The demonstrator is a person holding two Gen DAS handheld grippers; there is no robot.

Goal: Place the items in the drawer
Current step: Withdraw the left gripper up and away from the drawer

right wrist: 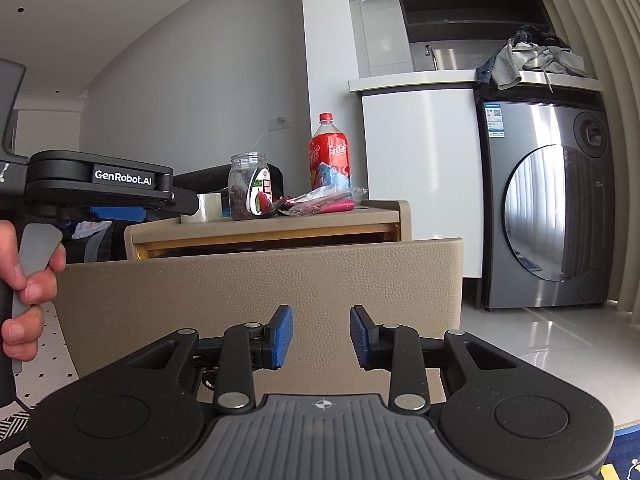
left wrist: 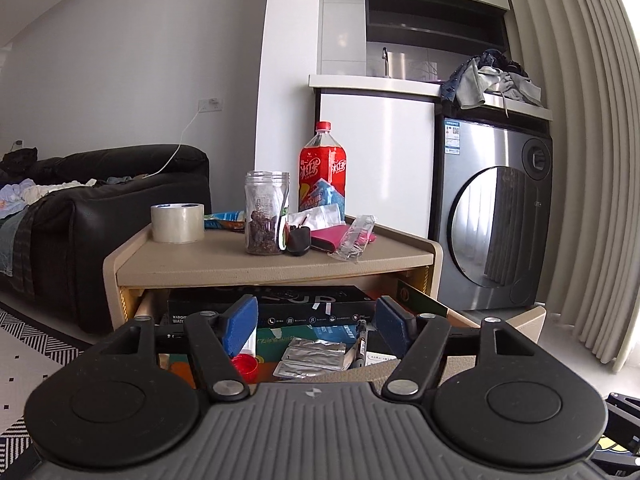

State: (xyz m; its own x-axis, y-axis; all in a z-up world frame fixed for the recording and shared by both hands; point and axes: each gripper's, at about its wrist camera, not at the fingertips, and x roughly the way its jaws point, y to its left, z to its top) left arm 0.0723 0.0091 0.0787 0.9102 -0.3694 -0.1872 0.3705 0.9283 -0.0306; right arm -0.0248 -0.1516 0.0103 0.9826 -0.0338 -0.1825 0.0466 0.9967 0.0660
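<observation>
Both claws stand with their blue pads apart and nothing between them. Seen from its own camera, the left gripper (left wrist: 316,322) hangs just above the pulled-out drawer (left wrist: 460,314) of a tan bedside cabinet (left wrist: 272,260), looking down over the front edge at what already lies inside: a dark box (left wrist: 280,306), foil sachets (left wrist: 312,354), a red cap (left wrist: 245,365) and a pen (left wrist: 360,340). The right gripper (right wrist: 321,338) sits lower, facing the drawer's leather-textured front panel (right wrist: 260,280), near it but apparently short of touching. On the cabinet top, beyond and above the left claw, stand a roll of clear tape (left wrist: 178,222), an open plastic jar (left wrist: 267,213) with dark dried fruit, a tall red drink bottle (left wrist: 322,174), a pink pouch (left wrist: 340,236) and a crumpled clear wrapper (left wrist: 354,238). Jar and bottle stand upright, long axes vertical; the tape rests flat on its side. The left claw looks nearer to these items, so a reach forward and up would suit it. Whether more goes in, or the drawer is due to be shut, cannot be told from this scene.
</observation>
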